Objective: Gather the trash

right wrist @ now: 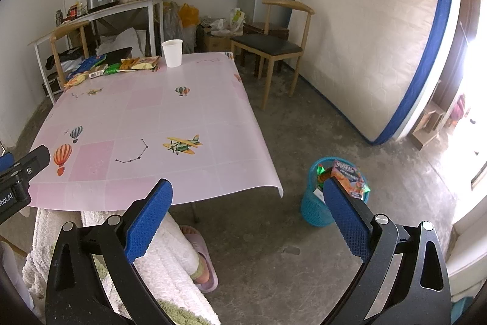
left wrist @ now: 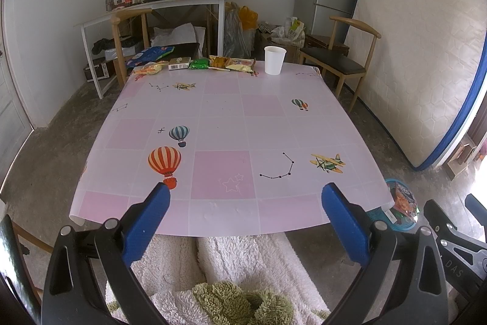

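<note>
- The trash is a row of crinkled foil and plastic wrappers (left wrist: 194,63) along the far edge of the bench (left wrist: 219,124), with a flat blue bag (left wrist: 150,53) at the row's left end, lapping over the edge.
- Within the row: a yellow packet (left wrist: 148,68), a small flat box (left wrist: 179,63), a green wrapper (left wrist: 199,63) and glossy yellow-orange packets (left wrist: 234,64), lying touching or just beside one another.
- A white paper cup (left wrist: 275,60), a tapered cylinder, stands upright just right of the wrappers, near the far edge.
- The bench wears a smooth pink checked cloth printed with balloons, planes and star lines; its near edge droops and curls at the corners. The wide stretch from the wrappers to the near edge is bare.
- A round blue mesh bin (right wrist: 316,209) stands on the rough concrete floor off the bench's near right corner, bright wrappers (right wrist: 347,175) heaped above its rim.
- The left hand-held gripper (left wrist: 245,198) hangs over the near edge, blue ribbed pads (left wrist: 149,221) spread wide and holding nothing.
- The right hand-held gripper (right wrist: 246,197) is beside the near right corner above the floor, pads (right wrist: 347,221) spread wide and holding nothing; the right pad overlaps the bin in view.
- A wooden chair (right wrist: 274,47) with a dark seat stands past the far right corner; a quilted mattress (right wrist: 371,29) leans on the wall, with open floor between it and the bench.
</note>
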Motion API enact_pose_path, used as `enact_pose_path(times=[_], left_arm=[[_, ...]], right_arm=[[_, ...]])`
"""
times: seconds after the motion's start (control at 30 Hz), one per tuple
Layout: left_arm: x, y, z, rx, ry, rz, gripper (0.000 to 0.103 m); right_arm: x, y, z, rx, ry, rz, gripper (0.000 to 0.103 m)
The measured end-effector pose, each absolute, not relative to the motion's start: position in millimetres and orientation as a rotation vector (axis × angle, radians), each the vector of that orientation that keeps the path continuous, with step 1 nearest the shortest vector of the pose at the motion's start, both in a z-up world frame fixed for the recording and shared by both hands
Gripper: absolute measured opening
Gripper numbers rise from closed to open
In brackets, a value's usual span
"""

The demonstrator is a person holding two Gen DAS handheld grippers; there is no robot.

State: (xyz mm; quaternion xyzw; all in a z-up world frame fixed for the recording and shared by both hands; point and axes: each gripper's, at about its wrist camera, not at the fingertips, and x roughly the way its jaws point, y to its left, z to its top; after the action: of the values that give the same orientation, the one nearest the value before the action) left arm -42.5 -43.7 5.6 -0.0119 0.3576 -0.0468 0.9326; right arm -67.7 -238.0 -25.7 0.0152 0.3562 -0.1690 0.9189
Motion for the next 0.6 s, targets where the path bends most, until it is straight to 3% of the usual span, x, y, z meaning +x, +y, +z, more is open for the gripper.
enact_pose_path(times=[0.6], left_arm=[[-42.7,-44.4,6.3,-0.025,0.734,-0.095,0.098]], right_arm=[[-68.3,-239.4,-27.8,0.031,0.735,-0.344,0.095]])
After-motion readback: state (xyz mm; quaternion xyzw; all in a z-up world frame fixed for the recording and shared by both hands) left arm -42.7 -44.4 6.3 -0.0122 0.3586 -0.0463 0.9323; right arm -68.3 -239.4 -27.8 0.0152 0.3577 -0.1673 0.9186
